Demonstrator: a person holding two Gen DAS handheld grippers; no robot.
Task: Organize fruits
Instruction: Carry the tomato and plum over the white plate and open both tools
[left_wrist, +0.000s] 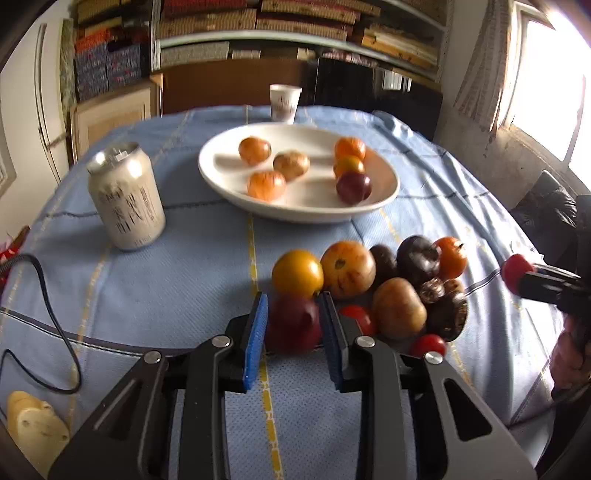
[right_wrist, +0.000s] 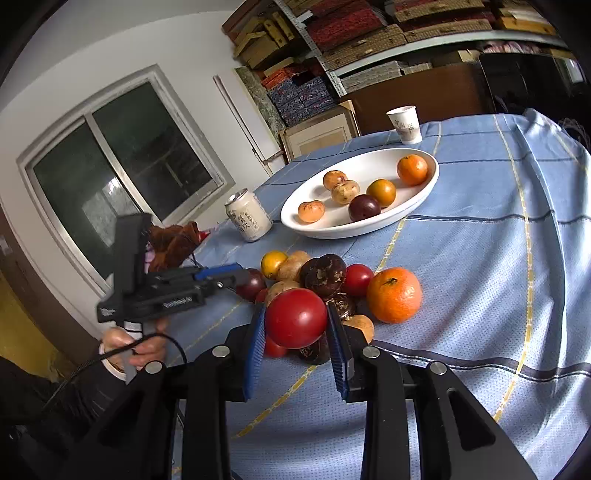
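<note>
A heap of mixed fruit (left_wrist: 388, 280) lies on the blue cloth in front of a white oval plate (left_wrist: 221, 177) that holds several fruits. My left gripper (left_wrist: 293, 299) is shut on a dark red plum (left_wrist: 293, 326) at the near left side of the heap, which still rests on the cloth. In the right wrist view my right gripper (right_wrist: 295, 308) is shut on a red tomato (right_wrist: 295, 317), held above the heap. A large orange (right_wrist: 394, 295) sits just right of it. The left gripper (right_wrist: 236, 275) enters that view from the left.
A silver drink can (left_wrist: 125, 195) stands left of the plate and a paper cup (left_wrist: 284, 103) stands behind it. A black cable (left_wrist: 55, 321) loops over the cloth at near left, by a pale yellow object (left_wrist: 33, 424). Shelves and windows surround the table.
</note>
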